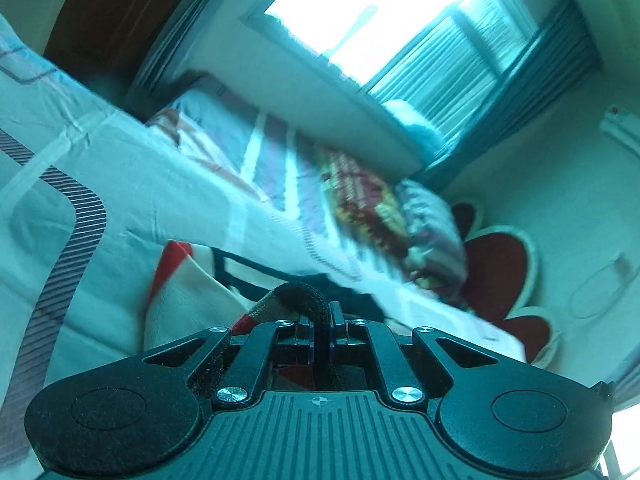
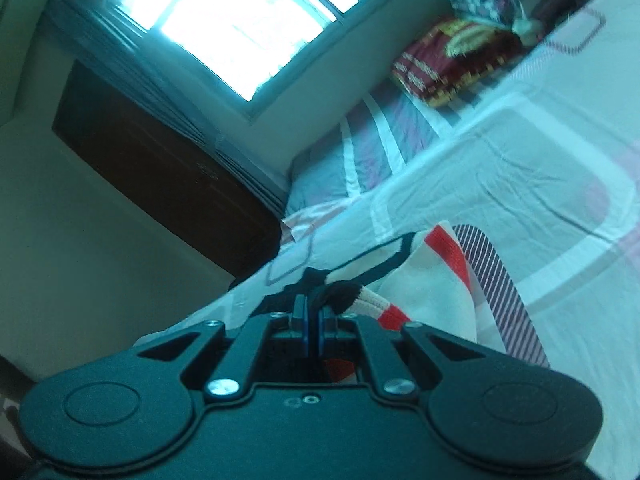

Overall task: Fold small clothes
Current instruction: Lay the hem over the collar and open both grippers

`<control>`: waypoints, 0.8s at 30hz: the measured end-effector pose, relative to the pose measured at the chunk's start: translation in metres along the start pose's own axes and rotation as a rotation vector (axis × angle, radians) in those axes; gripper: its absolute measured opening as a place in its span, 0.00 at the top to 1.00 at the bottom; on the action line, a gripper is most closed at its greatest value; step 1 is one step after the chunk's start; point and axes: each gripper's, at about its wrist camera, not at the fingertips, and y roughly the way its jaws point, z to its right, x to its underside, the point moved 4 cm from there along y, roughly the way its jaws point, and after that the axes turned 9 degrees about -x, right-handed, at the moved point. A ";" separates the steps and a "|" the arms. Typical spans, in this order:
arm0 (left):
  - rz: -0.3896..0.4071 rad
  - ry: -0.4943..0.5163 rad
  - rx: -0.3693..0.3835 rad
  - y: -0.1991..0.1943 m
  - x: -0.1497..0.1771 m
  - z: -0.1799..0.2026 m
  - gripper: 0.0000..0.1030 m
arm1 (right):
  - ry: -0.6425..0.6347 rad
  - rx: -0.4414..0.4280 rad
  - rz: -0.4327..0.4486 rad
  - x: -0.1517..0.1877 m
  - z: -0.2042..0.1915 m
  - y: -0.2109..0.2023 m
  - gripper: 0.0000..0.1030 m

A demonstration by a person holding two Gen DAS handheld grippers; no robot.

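Holding the small white knit garment with red and black trim (image 1: 188,292) by two points, you have it raised off the bed. Left claw (image 1: 320,322): jaws closed down tight on a dark, thick rolled hem that bulges just above the fingertips. Right claw (image 2: 313,316): likewise pinched shut, on a black edge with a ribbed white-and-red cuff bunched just right of its tips. The cloth trails forward and down from both claws onto the pale patterned bedsheet (image 1: 132,168), so part of it looks to be resting there.

Judgement: gripping two edge points spreads the garment so that one half can be carried over the other. Both views are motion-blurred. Well beyond the claws, by the bright window (image 1: 360,12), lies a red patterned folded blanket (image 2: 448,60).
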 end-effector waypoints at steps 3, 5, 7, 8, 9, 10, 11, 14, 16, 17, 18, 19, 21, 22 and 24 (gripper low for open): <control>-0.050 -0.031 -0.021 0.042 -0.002 -0.013 0.94 | 0.046 0.026 -0.028 -0.005 0.033 0.037 0.95; -0.050 -0.077 -0.012 0.065 -0.003 -0.023 0.94 | 0.088 0.012 -0.036 -0.007 0.053 0.058 0.89; -0.038 -0.157 0.023 0.079 -0.002 -0.036 0.94 | 0.071 0.021 0.013 -0.008 0.065 0.066 0.73; -0.033 -0.178 0.033 0.085 0.000 -0.039 0.93 | 0.060 0.025 0.053 -0.009 0.068 0.066 0.62; -0.027 -0.173 0.028 0.089 0.004 -0.040 0.92 | 0.049 0.029 0.081 -0.010 0.070 0.064 0.58; -0.021 -0.160 0.020 0.092 0.007 -0.038 0.84 | 0.035 0.031 0.103 -0.011 0.070 0.062 0.51; -0.014 -0.155 0.023 0.094 0.008 -0.037 0.69 | 0.022 0.023 0.119 -0.011 0.069 0.059 0.47; 0.072 -0.148 0.047 0.084 0.013 -0.034 0.20 | -0.025 0.007 0.120 -0.009 0.062 0.051 0.47; 0.122 -0.134 0.035 0.077 0.012 -0.033 0.10 | -0.041 -0.001 0.126 -0.010 0.060 0.045 0.47; 0.117 -0.121 0.040 0.076 0.011 -0.032 0.10 | -0.049 -0.002 0.126 -0.011 0.058 0.042 0.47; 0.104 -0.097 0.034 0.076 0.010 -0.030 0.10 | -0.071 0.009 0.110 -0.011 0.056 0.040 0.47; 0.084 -0.055 0.008 0.078 0.008 -0.027 0.10 | -0.107 0.035 0.092 -0.013 0.054 0.041 0.48; 0.054 0.079 -0.048 0.075 0.009 -0.020 0.10 | -0.225 0.073 0.029 -0.012 0.042 0.045 0.48; 0.035 0.139 -0.075 0.077 0.010 -0.017 0.10 | -0.280 0.096 -0.011 -0.010 0.037 0.047 0.48; -0.004 0.242 -0.119 0.083 0.015 -0.009 0.14 | -0.368 0.116 -0.083 -0.005 0.028 0.060 0.48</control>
